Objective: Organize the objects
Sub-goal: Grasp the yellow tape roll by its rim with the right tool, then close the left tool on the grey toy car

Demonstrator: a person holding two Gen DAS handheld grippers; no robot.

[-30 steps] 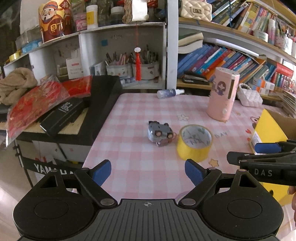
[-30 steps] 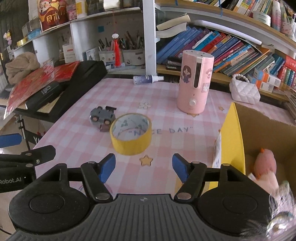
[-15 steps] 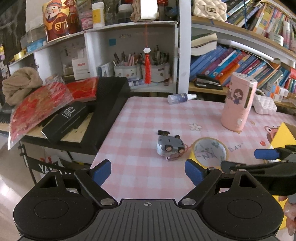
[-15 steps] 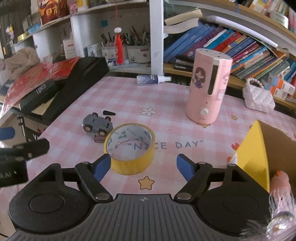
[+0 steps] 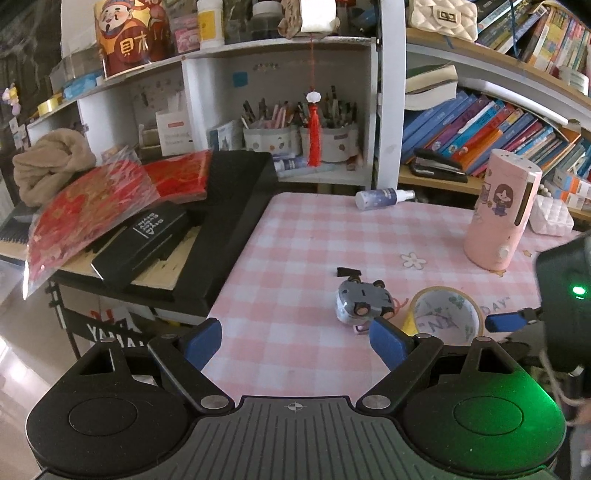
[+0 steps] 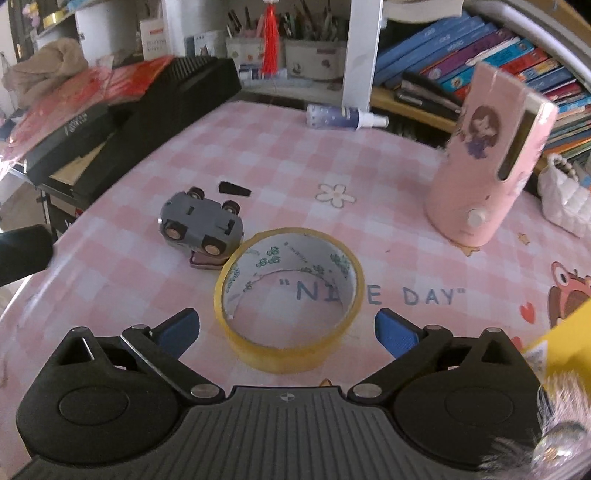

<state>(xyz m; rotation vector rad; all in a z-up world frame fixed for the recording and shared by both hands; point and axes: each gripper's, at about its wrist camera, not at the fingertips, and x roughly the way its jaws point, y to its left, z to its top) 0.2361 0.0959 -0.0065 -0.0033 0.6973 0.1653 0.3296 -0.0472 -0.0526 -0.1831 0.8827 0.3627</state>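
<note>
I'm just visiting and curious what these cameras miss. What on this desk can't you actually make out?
- Toy car: upside down in both views, its top is hidden.
- Pink item: mostly hidden under the car.
- Yellow box: cut off by the right wrist view's edge; contents unseen.
- Tape roll: near side hidden by the left gripper in its view.

**A cluttered home study corner**

A pink checked tablecloth [image 6: 280, 155] covers the table. Behind it stand white shelves [image 5: 280, 48] with crowded books [image 5: 480, 129], pen cups [image 5: 269, 136], a hanging red tassel [image 5: 314, 144] and a quilted handbag [image 5: 443, 16].
</note>
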